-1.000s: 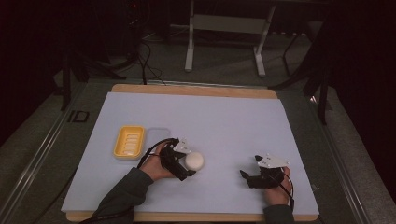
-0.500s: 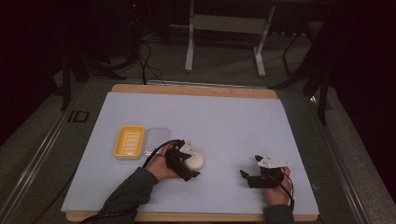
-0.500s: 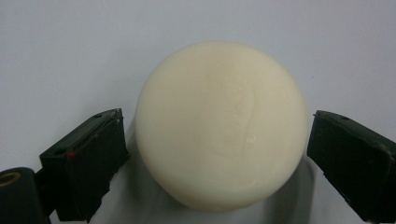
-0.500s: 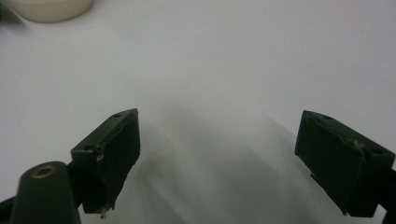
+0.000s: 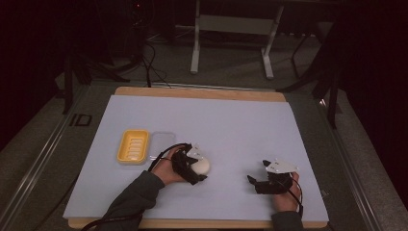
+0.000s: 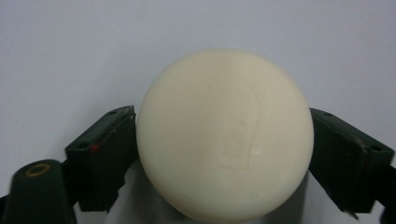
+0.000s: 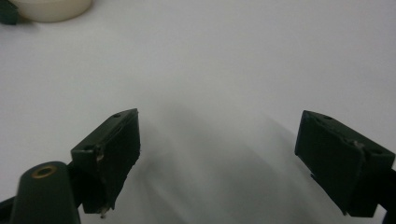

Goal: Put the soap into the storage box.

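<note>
Lower middle of the high view, the left tongs (image 5: pixel 196 167) have just been closing and now pinch the cream soap (image 6: pixel 224 135); lower right, the right tongs (image 5: pixel 254 184) stand spread over the desk (image 5: pixel 240 125).

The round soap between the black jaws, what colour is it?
Creamy off-white; the soap shows best in the left gripper view.

Before your left gripper (image 6: pixel 224 154): one cream oval soap bar (image 6: pixel 225 135), smooth, with a faint stamped mark, resting on the pale sheet (image 6: pixel 70 56). Your two black jaws have just been closing and now flank it, each pad touching a side.
</note>
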{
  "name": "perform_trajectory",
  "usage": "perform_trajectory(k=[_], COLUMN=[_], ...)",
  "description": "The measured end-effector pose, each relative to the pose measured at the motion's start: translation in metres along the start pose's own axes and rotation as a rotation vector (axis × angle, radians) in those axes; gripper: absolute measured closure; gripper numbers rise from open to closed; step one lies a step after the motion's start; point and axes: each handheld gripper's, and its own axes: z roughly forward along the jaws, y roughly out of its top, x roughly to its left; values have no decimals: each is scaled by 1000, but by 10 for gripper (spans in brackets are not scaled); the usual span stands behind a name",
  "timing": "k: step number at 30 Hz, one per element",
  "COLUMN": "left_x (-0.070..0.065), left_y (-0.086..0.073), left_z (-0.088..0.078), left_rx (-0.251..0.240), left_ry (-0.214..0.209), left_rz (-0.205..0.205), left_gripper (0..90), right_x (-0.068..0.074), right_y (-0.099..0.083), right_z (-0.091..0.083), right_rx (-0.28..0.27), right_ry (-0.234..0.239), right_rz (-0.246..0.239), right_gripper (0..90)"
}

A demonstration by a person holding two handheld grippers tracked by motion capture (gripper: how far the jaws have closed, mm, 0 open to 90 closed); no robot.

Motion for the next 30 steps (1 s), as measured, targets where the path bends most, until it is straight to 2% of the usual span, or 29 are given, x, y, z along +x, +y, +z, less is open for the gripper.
perform_trajectory(k=[7,15,24,30], left_x=[1,0,-7,-6], left_y=[7,7,1,-8], left_z=[-3,-4,-13,-20], left_rx=[56,60,93,92], left_ry=[-18,-15,-7,-8], left_rz=[33,31,63,45], left_gripper=[248,253,255,255], right_x=[0,0,0,0], right_y=[0,0,0,0], right_z=[0,0,0,0], right_rx=[1,1,-1,-1], right_ry=[0,0,0,-2], right_rz=[0,2,2,0], right_gripper=[139,139,139,139])
